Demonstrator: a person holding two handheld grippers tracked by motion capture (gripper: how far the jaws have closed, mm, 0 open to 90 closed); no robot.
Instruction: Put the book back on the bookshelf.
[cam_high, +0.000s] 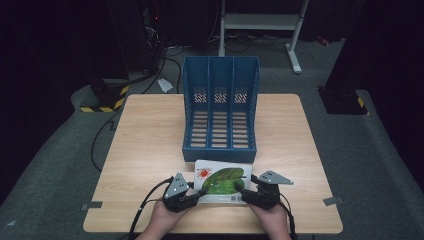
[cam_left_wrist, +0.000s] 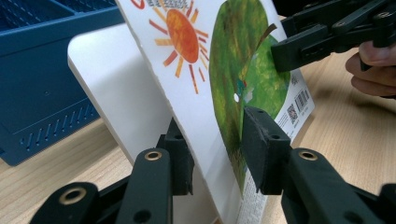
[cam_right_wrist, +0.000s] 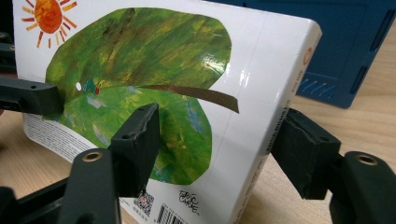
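My left gripper (cam_left_wrist: 217, 154) clamped on book (cam_left_wrist: 219, 79) edge – cover tilted up between pads. My right gripper (cam_right_wrist: 219, 144) straddles spine, not visibly pressing – blue rack (cam_high: 220, 107) just beyond.

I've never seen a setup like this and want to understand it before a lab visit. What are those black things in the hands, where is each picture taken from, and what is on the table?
There is no robot arm here. A person stands at a wooden table and holds a hand-held tool with two black jaws in each hand: the left gripper and the right gripper.

The high view looks down from above the person's side. The other two pictures come from small cameras riding on each gripper, looking along its jaws.

On the table stands a blue file rack with three compartments. In front of it is a picture book with a green leaf and an orange sun on its cover.

The left gripper is clamped on the book's edge, one jaw on each side of it. The right gripper's jaws straddle the spine side; one jaw lies against the cover, the other stands just off it, so it is not yet gripping.
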